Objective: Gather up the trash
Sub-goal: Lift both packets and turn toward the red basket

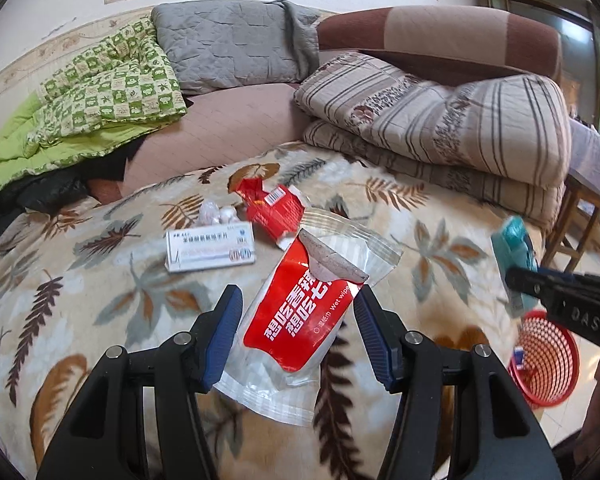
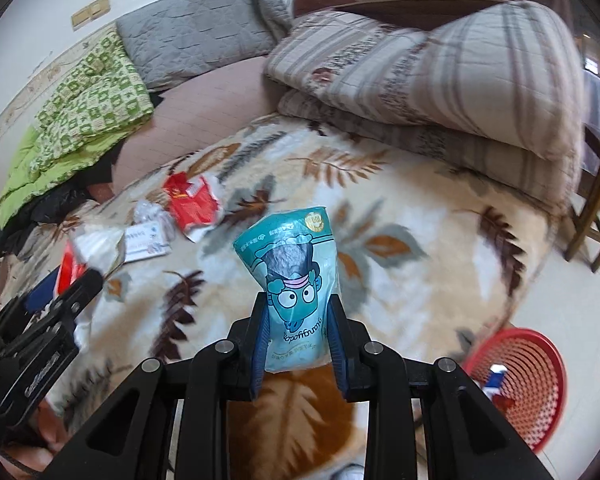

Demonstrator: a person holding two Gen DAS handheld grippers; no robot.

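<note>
My left gripper (image 1: pixel 296 300) is shut on a red wet-wipe packet (image 1: pixel 300 320) in a clear bag, held just above the leaf-patterned blanket (image 1: pixel 100 280). My right gripper (image 2: pixel 298 304) is shut on a teal snack bag (image 2: pixel 292 272) with a cartoon face, and it shows at the right edge of the left wrist view, blurred (image 1: pixel 520 280). On the blanket lie a torn red wrapper (image 1: pixel 272 208), a white medicine box (image 1: pixel 210 250) and crumpled white wrapping (image 1: pixel 220 214). A red mesh basket (image 2: pixel 540 392) stands on the floor at the lower right, with a small scrap inside.
Folded striped quilts (image 1: pixel 440 120) are stacked at the back right of the bed. A green checked quilt (image 1: pixel 108 88) and a grey pillow (image 1: pixel 236 44) lie at the back. A wooden stool (image 2: pixel 596 208) stands beside the bed on pale floor tiles.
</note>
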